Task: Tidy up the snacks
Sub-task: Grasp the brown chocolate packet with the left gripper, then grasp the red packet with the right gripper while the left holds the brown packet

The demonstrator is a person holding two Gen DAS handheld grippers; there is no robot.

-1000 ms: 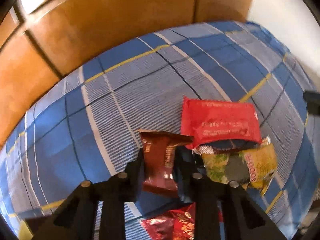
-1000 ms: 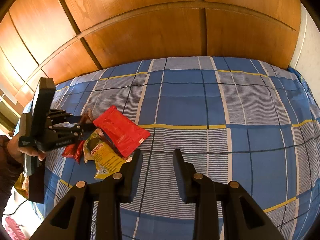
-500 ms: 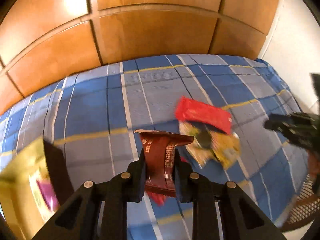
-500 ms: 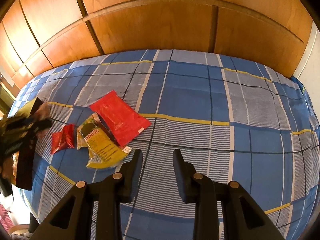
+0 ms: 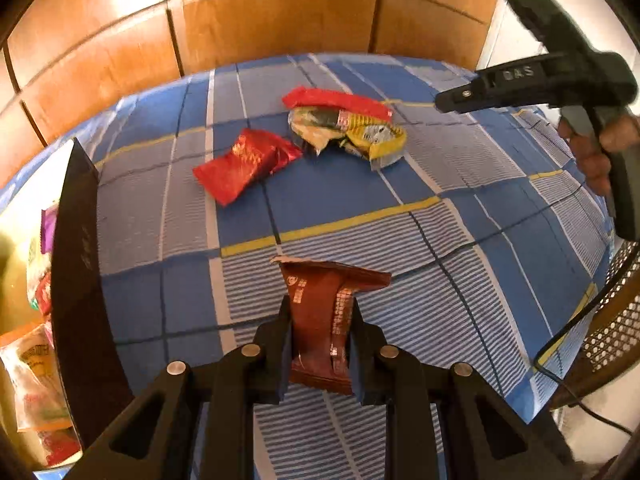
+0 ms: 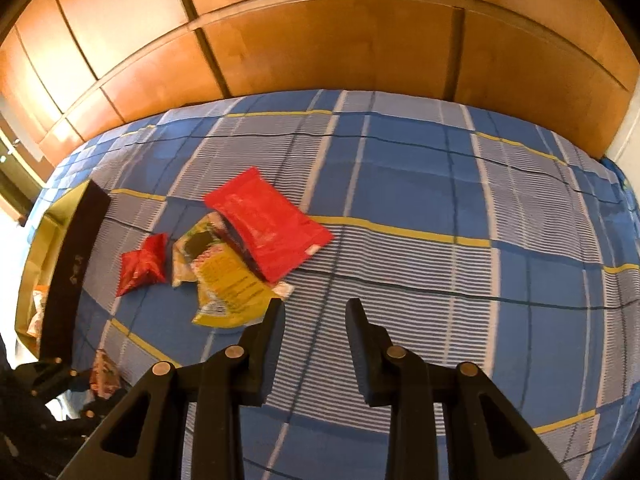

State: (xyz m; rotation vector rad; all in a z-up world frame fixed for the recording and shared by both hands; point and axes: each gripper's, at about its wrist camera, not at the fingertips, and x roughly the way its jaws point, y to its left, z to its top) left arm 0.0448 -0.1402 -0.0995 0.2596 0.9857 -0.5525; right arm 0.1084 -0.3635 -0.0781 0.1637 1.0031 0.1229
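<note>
Carried away from the pile on the bed (image 5: 360, 208) toward the dark box (image 5: 80, 280), the brown snack packet (image 5: 324, 320) is clamped in the left hand-held gripper (image 5: 320, 344), while the right hand-held gripper (image 6: 314, 320) is held narrowly parted and empty.

Left wrist view: mounted behind the black left gripper (image 5: 320, 344), aimed steeply down along its fingers at the blue checked bedspread (image 5: 460, 312); close to the cloth, with the wood-panelled headboard (image 5: 280, 24) across the top. Looks across towards the black right gripper (image 5: 536, 80) at upper right.

Right wrist view: mounted behind the right gripper (image 6: 314, 344), likewise tilted down at the bedspread (image 6: 400, 176), set slightly further back.

Shared between both: flat red snack packet (image 5: 336, 100) (image 6: 266, 224), yellow crumpled packet (image 5: 352, 132) (image 6: 224, 280), small shiny red packet (image 5: 244, 162) (image 6: 144, 264), black-walled box (image 5: 80, 280) (image 6: 72, 256), headboard (image 6: 320, 48).
</note>
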